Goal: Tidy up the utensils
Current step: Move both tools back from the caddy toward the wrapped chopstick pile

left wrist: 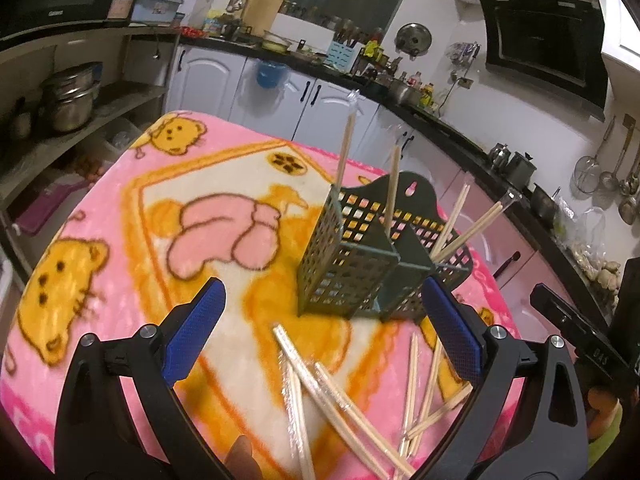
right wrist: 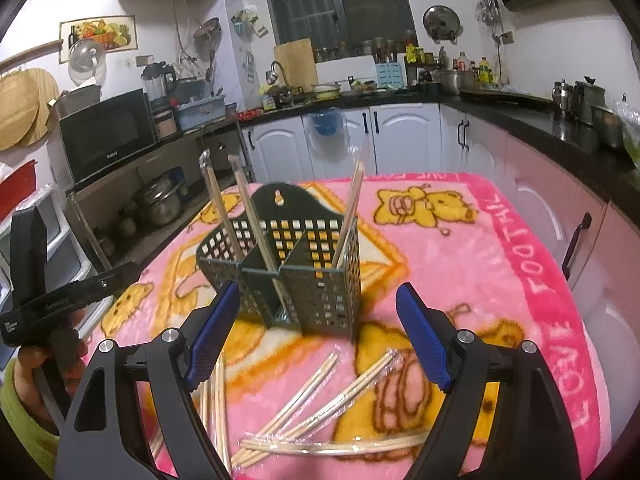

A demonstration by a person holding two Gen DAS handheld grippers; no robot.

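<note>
Both grippers, left (left wrist: pixel 320 336) and right (right wrist: pixel 316 340), stand apart, empty. The holder (right wrist: pixel 304 276) sits mid-surface, containing several chopsticks (right wrist: pixel 352 204). Loose chopsticks (right wrist: pixel 320 404) lie toward the near edge.

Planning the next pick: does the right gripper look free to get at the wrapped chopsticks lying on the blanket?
Probably yes. The right gripper is open and empty, the wrapped chopsticks lie just ahead, nothing covering them; the caddy stands behind.

Home kitchen
White cabinets (right wrist: pixel 400 136) under a black countertop (right wrist: pixel 520 108), a microwave (right wrist: pixel 106 134), a range hood (left wrist: pixel 546 40), ladles (left wrist: pixel 616 168) hung on the wall.
</note>
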